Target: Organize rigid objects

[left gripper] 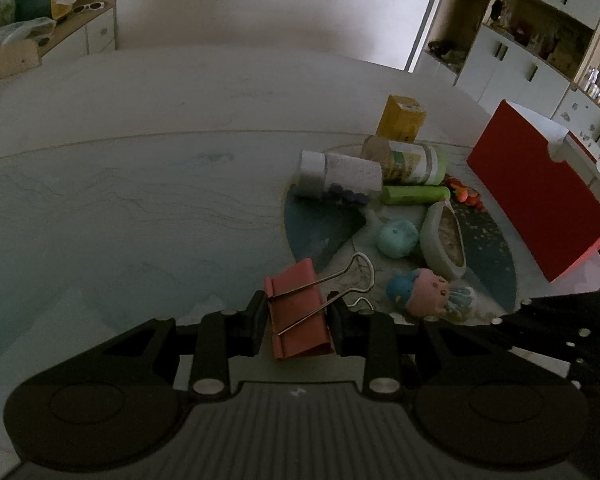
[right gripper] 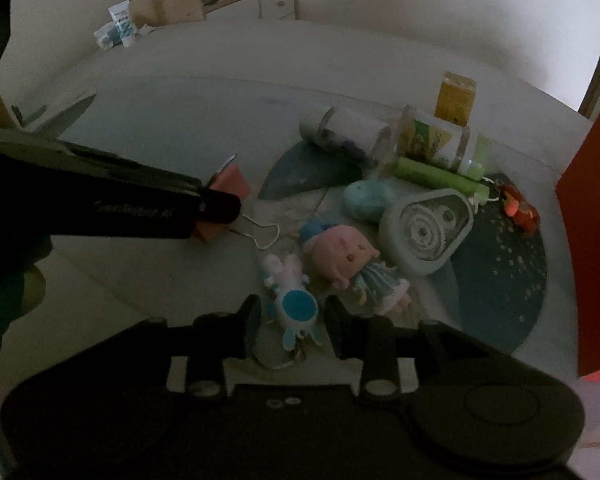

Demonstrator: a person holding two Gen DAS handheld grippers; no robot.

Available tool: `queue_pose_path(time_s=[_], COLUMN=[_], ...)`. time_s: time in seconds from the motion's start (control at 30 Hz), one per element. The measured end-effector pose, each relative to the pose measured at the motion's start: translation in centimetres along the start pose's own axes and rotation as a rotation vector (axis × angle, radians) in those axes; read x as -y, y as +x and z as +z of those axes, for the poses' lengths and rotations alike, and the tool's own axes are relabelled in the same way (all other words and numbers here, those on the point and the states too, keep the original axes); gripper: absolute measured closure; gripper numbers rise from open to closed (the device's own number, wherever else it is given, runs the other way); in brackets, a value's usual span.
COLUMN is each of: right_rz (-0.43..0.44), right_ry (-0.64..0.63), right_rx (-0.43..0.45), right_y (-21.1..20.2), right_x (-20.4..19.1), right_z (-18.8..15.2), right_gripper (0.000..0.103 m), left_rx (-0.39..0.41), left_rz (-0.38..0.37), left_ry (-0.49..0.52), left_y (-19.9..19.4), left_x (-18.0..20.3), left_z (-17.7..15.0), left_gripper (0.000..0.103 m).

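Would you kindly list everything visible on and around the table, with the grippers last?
binder clip: 1, pink with wire handles, between the left gripper's fingers
keychain: 1, white-blue, between the right gripper's fingers
doll: 1, pink head, blue dress, lying on the mat
mat: 1, dark blue and pale, round
ball: 1, teal, mid-mat
grey case: 1, beside the ball
bottles: 2, white and green-labelled, lying at the mat's back
tube: 1, green, before the bottles
yellow box: 1, upright behind the bottles
orange toy: 1, mat's right edge
red box: 1, table's right
left gripper: shut on the clip
right gripper: open around the keychain
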State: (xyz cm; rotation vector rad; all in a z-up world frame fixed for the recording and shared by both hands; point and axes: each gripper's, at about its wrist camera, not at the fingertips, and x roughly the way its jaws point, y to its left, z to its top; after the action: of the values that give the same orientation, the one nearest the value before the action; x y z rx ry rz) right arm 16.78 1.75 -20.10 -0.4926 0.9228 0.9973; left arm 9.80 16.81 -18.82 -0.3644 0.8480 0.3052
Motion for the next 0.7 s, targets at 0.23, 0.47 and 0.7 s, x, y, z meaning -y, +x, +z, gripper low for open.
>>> queue_pose_path(time_s=[0.23, 0.47, 0.7], right_rz=[-0.013, 0.002, -0.01], right_ry=[-0.013, -0.015, 0.069], right_rx=[0.0, 0.007, 0.07], right_y=[-0.3, -3.3, -8.7], right_x=[-0.2, -0.2, 1.9], right_z=[0.1, -0.7, -1.2], right_gripper=[0.076, 0.077, 0.077], left_rx=[-0.002, 0.001, -0.001], left_rz=[-0.001, -0.023, -0.081], left_ry=[-0.011, -0.037, -0.044], left_y=[-0.5, -1.7, -4.2], left_x=[-0.1, -0.1, 1.4], left_z=[-0.2, -0.4, 0.3], left_gripper=[0.072, 0.072, 0.072])
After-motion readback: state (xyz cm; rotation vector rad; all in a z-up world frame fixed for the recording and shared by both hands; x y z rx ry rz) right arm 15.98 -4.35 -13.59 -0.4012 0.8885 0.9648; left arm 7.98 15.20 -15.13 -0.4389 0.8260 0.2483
